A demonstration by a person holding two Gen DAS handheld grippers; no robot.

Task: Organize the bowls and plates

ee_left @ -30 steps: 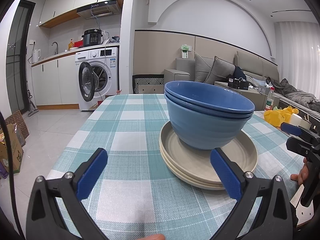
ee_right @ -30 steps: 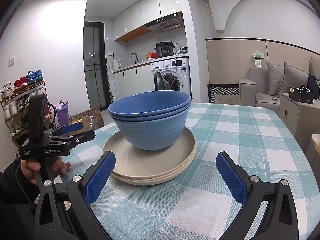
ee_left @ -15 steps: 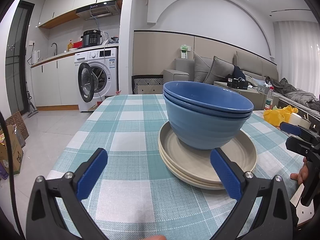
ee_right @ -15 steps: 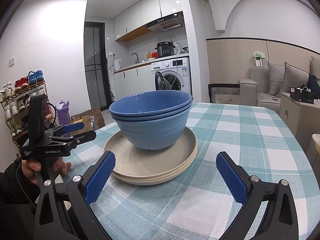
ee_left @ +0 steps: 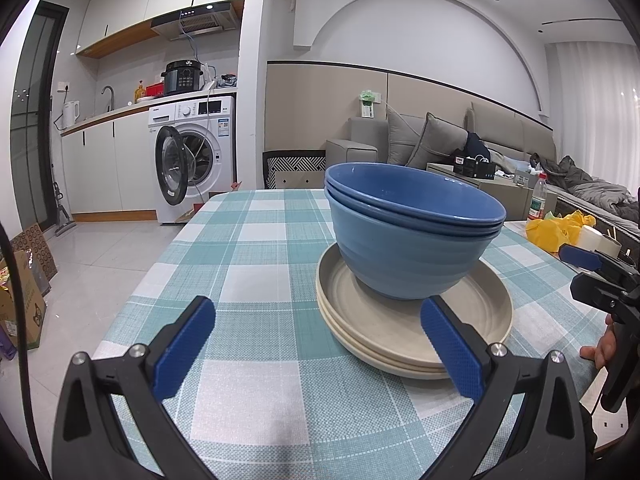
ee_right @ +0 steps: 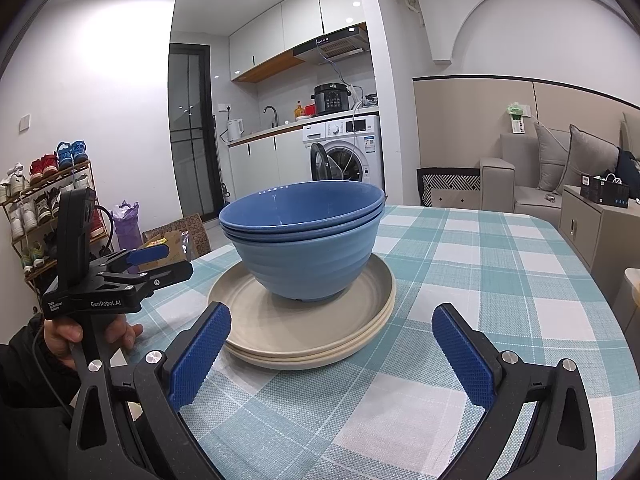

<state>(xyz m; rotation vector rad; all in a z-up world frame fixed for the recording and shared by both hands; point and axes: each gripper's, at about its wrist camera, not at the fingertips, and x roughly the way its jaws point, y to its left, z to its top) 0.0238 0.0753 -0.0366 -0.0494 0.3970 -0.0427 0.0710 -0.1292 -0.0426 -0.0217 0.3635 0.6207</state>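
Stacking looks finished: nested blue ribbed bowls (ee_left: 412,236) sit on stacked beige round plates (ee_left: 412,320) on checked tabletop (ee_left: 248,248). Left hand-held gripper (ee_left: 316,350) and right hand-held gripper (ee_right: 330,354) both spread wide, empty (nothing left to grasp, seemingly); next: withdraw clear.

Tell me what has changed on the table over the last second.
Nothing visibly changed. The nested blue bowls still sit on the stacked beige plates on the teal checked tablecloth, and the left claw and right claw stay open, holding nothing.

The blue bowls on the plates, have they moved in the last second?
No. The blue bowls sit on the same spot of the beige plates.
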